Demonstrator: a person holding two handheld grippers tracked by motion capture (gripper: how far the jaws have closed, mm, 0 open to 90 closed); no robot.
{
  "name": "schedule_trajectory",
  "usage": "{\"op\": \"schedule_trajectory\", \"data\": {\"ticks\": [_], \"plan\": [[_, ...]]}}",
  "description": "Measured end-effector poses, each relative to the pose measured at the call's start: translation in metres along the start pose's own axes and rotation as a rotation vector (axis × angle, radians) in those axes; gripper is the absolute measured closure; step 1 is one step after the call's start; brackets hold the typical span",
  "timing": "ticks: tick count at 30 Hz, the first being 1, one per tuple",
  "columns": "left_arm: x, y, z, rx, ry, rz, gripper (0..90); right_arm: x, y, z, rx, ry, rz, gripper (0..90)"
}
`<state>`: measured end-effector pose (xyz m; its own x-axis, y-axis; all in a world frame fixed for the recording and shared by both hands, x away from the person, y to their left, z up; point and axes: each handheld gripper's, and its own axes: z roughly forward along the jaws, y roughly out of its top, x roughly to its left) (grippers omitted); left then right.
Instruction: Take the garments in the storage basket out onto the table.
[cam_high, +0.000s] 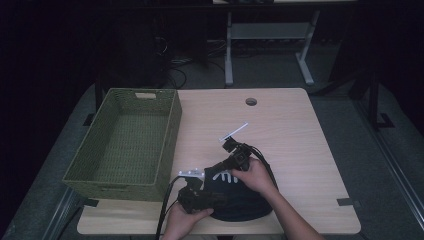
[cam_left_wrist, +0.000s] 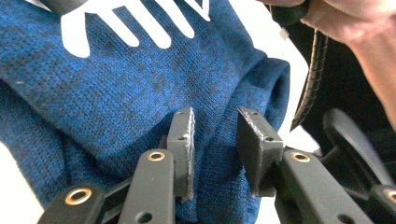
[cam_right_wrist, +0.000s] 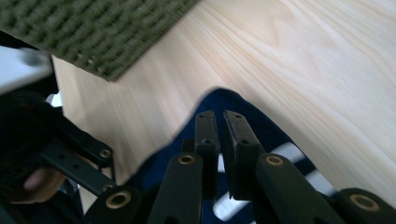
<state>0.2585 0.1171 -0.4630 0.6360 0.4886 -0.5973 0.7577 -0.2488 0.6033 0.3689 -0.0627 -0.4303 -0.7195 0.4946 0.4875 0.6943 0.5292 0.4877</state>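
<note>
A dark blue knit garment (cam_high: 242, 202) with a white print lies bunched near the table's front edge. In the left gripper view the blue garment (cam_left_wrist: 116, 84) spreads under and between my left gripper (cam_left_wrist: 215, 126), whose jaws stand apart around a fold without pressing it. From above, the left gripper (cam_high: 217, 197) sits at the garment's left side. My right gripper (cam_high: 220, 167) is at the garment's far edge. Its jaws (cam_right_wrist: 219, 116) are almost together, pinching the raised rim of the garment (cam_right_wrist: 261, 126).
A green woven basket (cam_high: 170, 130) stands empty on the table's left half, and its wall (cam_right_wrist: 93, 28) lies close ahead of the right gripper. Bare light wood (cam_high: 295, 145) stretches to the right and back. A round cable hole (cam_high: 251, 101) lies near the far edge.
</note>
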Motion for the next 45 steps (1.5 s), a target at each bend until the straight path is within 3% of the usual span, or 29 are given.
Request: {"op": "schedule_trajectory", "data": {"ticks": [2, 6, 12, 15, 21, 28, 32, 38, 42, 45], "plan": [[0.000, -0.001, -0.001, 0.005, 0.005, 0.001, 67.2, 0.006, 0.005, 0.002, -0.006, 0.017, -0.014, 83.9], [0.002, -0.003, 0.001, 0.013, 0.012, 0.004, 68.1, 0.012, 0.015, 0.016, 0.021, 0.006, -0.030, 84.0], [0.002, -0.007, 0.002, 0.006, 0.022, 0.002, 68.3, 0.005, 0.017, 0.038, 0.105, -0.067, -0.008, 86.3], [0.002, -0.007, 0.003, 0.012, 0.021, 0.006, 68.4, 0.003, 0.017, 0.039, 0.103, -0.064, 0.006, 85.5], [0.002, -0.006, 0.003, 0.020, 0.023, 0.011, 68.5, 0.007, 0.014, 0.013, 0.029, -0.052, -0.001, 83.4], [0.001, 0.005, -0.003, -0.009, 0.010, 0.014, 66.2, -0.009, -0.013, -0.025, -0.066, -0.040, 0.062, 83.5], [0.000, 0.010, -0.001, 0.011, 0.023, 0.029, 66.3, -0.022, -0.027, -0.027, -0.054, -0.062, 0.107, 83.8], [0.003, 0.007, 0.001, 0.025, 0.018, 0.020, 67.0, -0.033, -0.036, -0.017, -0.059, -0.037, 0.143, 83.8], [0.002, 0.010, -0.004, 0.010, 0.016, 0.031, 69.0, -0.026, -0.039, -0.033, -0.100, -0.010, 0.131, 83.1], [-0.001, 0.010, -0.006, 0.002, 0.003, 0.051, 75.4, -0.021, -0.050, -0.049, -0.141, 0.011, 0.121, 83.2]]}}
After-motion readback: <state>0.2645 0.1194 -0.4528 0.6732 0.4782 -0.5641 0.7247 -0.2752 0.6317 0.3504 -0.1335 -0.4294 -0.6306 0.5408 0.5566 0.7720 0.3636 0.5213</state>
